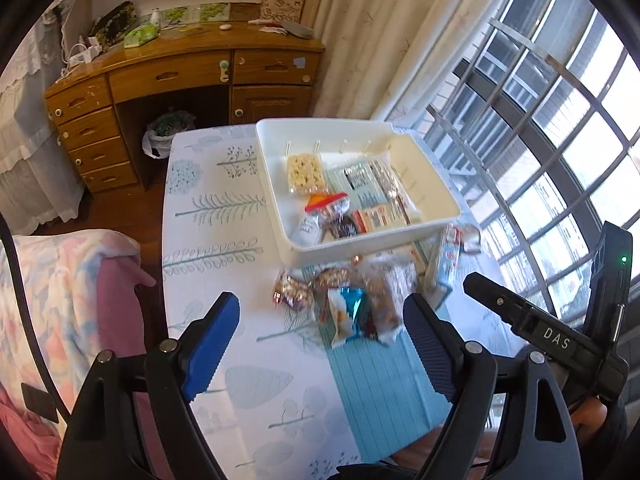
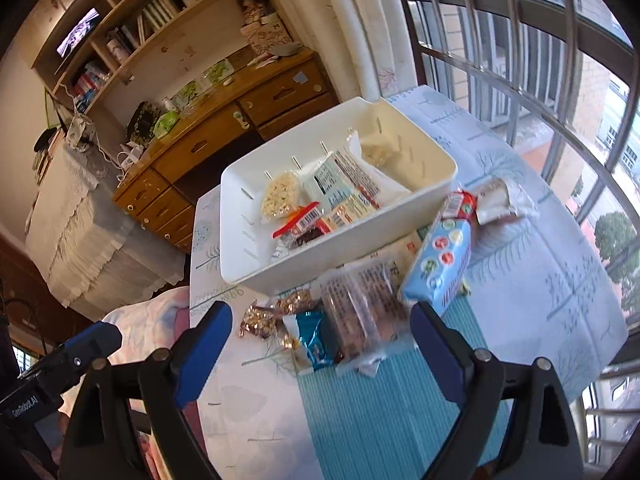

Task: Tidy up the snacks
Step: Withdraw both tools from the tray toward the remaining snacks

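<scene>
A white bin [image 1: 438, 196] [image 2: 436, 184] on the patterned table holds several snack packets. In front of it lie loose snacks: gold-wrapped candies [image 1: 292, 292] [image 2: 260, 318], a small blue packet [image 1: 348, 312] [image 2: 316, 336], a clear-wrapped brown bar [image 1: 384, 300] [image 2: 360, 308] and a light blue box [image 1: 446, 264] [image 2: 440, 264]. A red-and-white packet [image 2: 460, 204] and a white wrapper [image 2: 500, 200] lie right of the bin. My left gripper [image 1: 320, 328] hangs open above the loose pile, holding nothing. My right gripper [image 2: 322, 334] is also open and empty over the same pile.
A wooden desk [image 1: 180, 76] with drawers and shelves stands beyond the table. A barred window [image 1: 540, 120] runs along the right. A pink and pastel blanket [image 1: 68, 304] lies at the left. The other gripper's body [image 1: 560, 336] shows at the right edge.
</scene>
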The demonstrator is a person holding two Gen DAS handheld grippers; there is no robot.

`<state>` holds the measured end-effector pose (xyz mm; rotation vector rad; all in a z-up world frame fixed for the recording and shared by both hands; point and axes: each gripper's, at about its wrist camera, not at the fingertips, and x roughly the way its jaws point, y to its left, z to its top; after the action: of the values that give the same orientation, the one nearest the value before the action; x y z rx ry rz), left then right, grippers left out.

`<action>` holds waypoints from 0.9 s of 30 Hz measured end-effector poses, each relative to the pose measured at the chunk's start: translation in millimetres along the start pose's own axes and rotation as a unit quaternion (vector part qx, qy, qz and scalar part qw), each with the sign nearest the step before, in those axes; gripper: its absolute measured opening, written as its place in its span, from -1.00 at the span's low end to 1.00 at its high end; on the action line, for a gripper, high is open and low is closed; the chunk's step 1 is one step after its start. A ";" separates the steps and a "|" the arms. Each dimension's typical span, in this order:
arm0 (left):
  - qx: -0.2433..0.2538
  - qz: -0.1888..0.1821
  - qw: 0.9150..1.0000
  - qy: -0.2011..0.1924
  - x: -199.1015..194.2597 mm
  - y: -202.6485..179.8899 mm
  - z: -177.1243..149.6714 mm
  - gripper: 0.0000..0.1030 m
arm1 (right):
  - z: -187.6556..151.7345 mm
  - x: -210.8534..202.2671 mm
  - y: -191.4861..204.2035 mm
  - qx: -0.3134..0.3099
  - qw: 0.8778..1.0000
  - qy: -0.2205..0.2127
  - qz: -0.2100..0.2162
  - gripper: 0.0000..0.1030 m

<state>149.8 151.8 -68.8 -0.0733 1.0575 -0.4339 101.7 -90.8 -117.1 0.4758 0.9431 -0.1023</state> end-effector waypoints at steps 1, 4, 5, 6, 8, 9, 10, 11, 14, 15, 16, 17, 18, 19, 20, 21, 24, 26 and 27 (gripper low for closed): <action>0.002 -0.001 1.000 0.003 -0.2 1.4 -2.6 0.61 | -5.1 -0.5 -1.1 0.007 1.000 0.001 -0.001 0.77; 0.011 -0.003 1.000 0.014 0.8 4.7 -10.4 0.61 | -21.5 -2.0 -5.8 0.029 1.000 0.005 -0.002 0.77; 0.014 -0.002 1.000 0.020 1.9 6.4 -13.3 0.61 | -27.1 -1.8 -7.7 0.037 0.999 0.008 -0.001 0.77; 0.016 -0.001 1.000 0.025 3.1 7.2 -14.9 0.62 | -32.3 -1.1 -9.5 0.045 0.999 0.011 -0.002 0.77; 0.022 -0.002 0.999 0.034 6.3 8.4 -19.4 0.62 | -41.8 1.0 -13.3 0.060 0.998 0.020 -0.002 0.77; 0.024 -0.001 0.999 0.039 8.3 9.6 -21.2 0.62 | -46.9 2.4 -15.5 0.067 0.997 0.027 -0.002 0.77; 0.027 -0.001 0.999 0.045 10.9 10.3 -22.7 0.62 | -50.7 3.5 -17.4 0.073 0.997 0.032 -0.002 0.77; 0.029 -0.001 0.998 0.050 13.5 10.8 -23.1 0.62 | -55.3 5.1 -19.8 0.078 0.996 0.039 -0.002 0.77; 0.037 0.002 0.997 0.064 23.7 11.9 -24.9 0.62 | -67.3 9.7 -24.8 0.089 0.994 0.058 -0.005 0.77; 0.039 0.004 0.997 0.068 27.2 12.2 -25.1 0.62 | -70.7 11.5 -26.4 0.093 0.994 0.063 -0.006 0.77; 0.041 0.006 0.996 0.073 32.1 12.4 -25.1 0.62 | -73.0 12.8 -27.4 0.096 0.993 0.067 -0.006 0.77; 0.044 0.007 0.996 0.077 35.9 12.2 -24.7 0.62 | -75.7 14.4 -29.1 0.100 0.992 0.071 -0.004 0.77; 0.048 0.010 0.995 0.082 41.5 12.0 -24.4 0.62 | -77.9 16.4 -31.3 0.104 0.992 0.074 -0.002 0.77; 0.052 0.013 0.995 0.086 46.4 11.5 -24.5 0.62 | -79.6 18.2 -32.6 0.108 0.991 0.077 0.001 0.77; 0.057 0.014 0.994 0.092 53.2 11.6 -24.4 0.62 | -81.1 20.3 -34.0 0.112 0.991 0.080 0.005 0.77; 0.063 0.016 0.993 0.097 59.3 11.5 -24.4 0.62 | -82.6 21.8 -34.8 0.115 0.990 0.081 0.008 0.77; 0.083 0.028 0.990 0.113 78.4 11.7 -24.7 0.62 | -84.6 27.8 -37.7 0.116 0.990 0.079 0.013 0.77; 0.092 0.034 0.988 0.120 91.1 12.1 -24.1 0.62 | -84.1 33.4 -39.0 0.112 0.990 0.079 0.011 0.77; 0.097 0.035 0.987 0.123 97.3 12.1 -23.1 0.62 | -83.3 36.7 -39.4 0.109 0.991 0.080 0.010 0.77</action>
<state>174.2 129.2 -163.9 0.1945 1.2508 -0.4884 49.2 -85.3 -201.1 0.7040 1.0890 -0.1524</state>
